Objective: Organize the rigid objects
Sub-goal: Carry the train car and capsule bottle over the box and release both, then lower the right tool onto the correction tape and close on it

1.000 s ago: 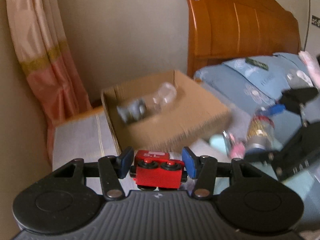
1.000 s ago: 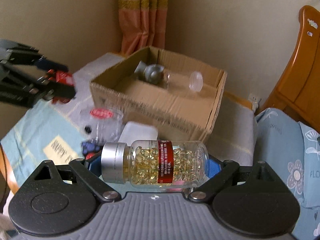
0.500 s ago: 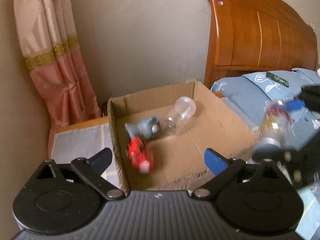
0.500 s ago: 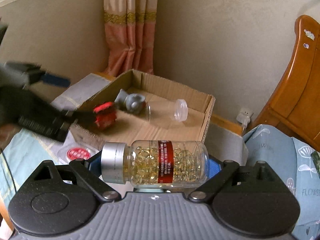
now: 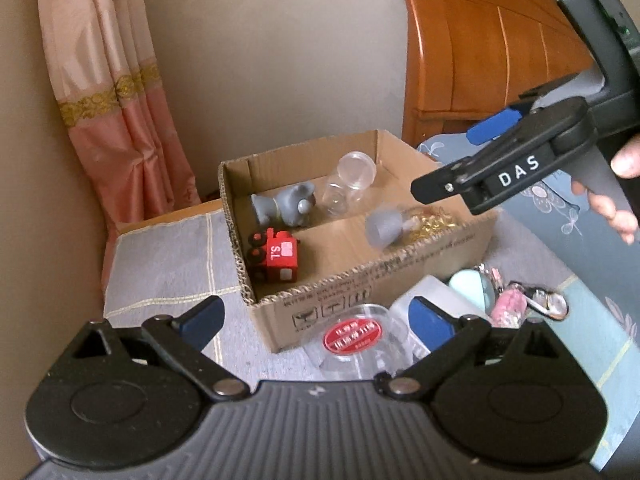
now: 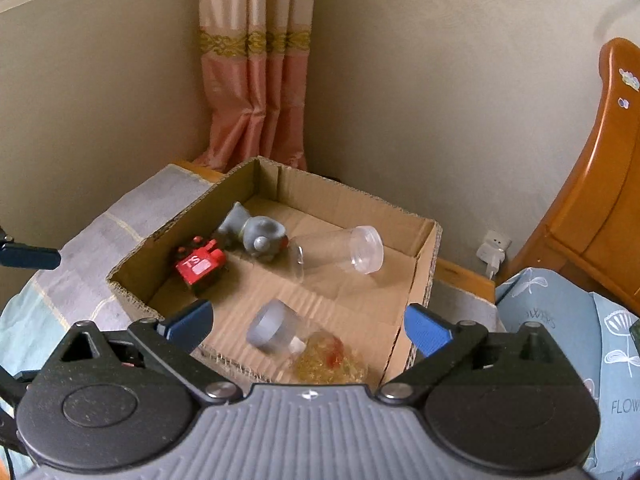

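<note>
Both grippers empty now, their loads in the box

The red train (image 5: pixel 275 255), clamped in the left gripper (image 5: pixel 316 322) a second ago, now lies in the box (image 5: pixel 360 280) by its left wall, below the grey toy (image 5: pixel 286 204). The capsule bottle (image 6: pixel 308 344), gripped by the right gripper (image 6: pixel 307 326) half a second ago, has dropped against the near wall, blurred. Both jaws have spread wide.
</note>
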